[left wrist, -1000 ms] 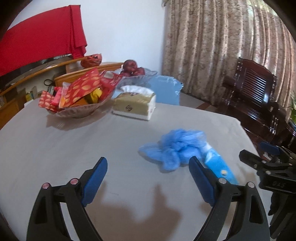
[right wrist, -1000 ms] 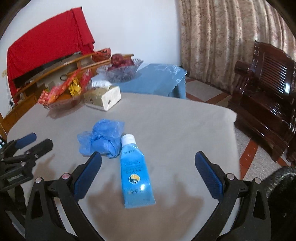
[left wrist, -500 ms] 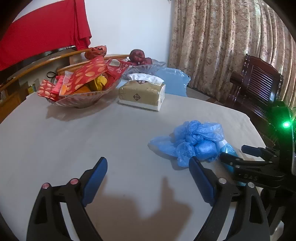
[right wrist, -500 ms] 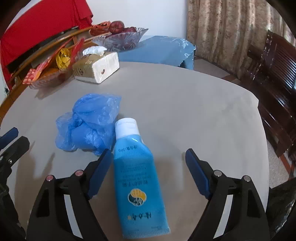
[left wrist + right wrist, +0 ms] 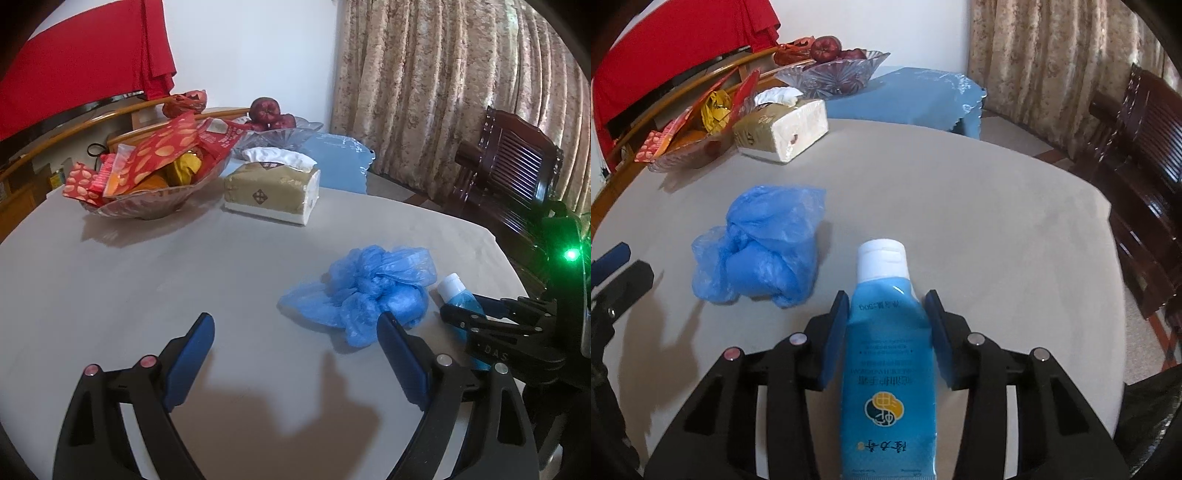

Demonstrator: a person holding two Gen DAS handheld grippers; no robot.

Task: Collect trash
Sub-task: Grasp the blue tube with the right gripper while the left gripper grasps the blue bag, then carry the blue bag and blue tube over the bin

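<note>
A blue tube with a white cap point(image 5: 890, 369) lies on the grey table point(image 5: 997, 240), cap pointing away. My right gripper point(image 5: 886, 295) is low over it. Its jaws are closing, and the blue pads point(image 5: 836, 332) touch the tube's two sides. In the left wrist view that gripper point(image 5: 465, 310) covers most of the tube point(image 5: 456, 291). Just left of the tube lies a crumpled wad of blue plastic covers point(image 5: 764, 247). My left gripper point(image 5: 295, 321) hovers open above the table with nothing between its fingers. The wad point(image 5: 369, 288) sits just beyond its right finger.
At the back of the table stand a tissue box point(image 5: 271, 192) and a glass bowl of red snack packets point(image 5: 147, 173). Behind them are a fruit bowl point(image 5: 277, 129) on a blue-covered stand and a dark wooden chair point(image 5: 509, 173) on the right. Something black point(image 5: 1152, 424) is by the right edge.
My right gripper came down and forward over the tube, and its jaws narrowed from wide open onto the tube's sides. The left gripper's view drifted slightly closer to the blue wad.
</note>
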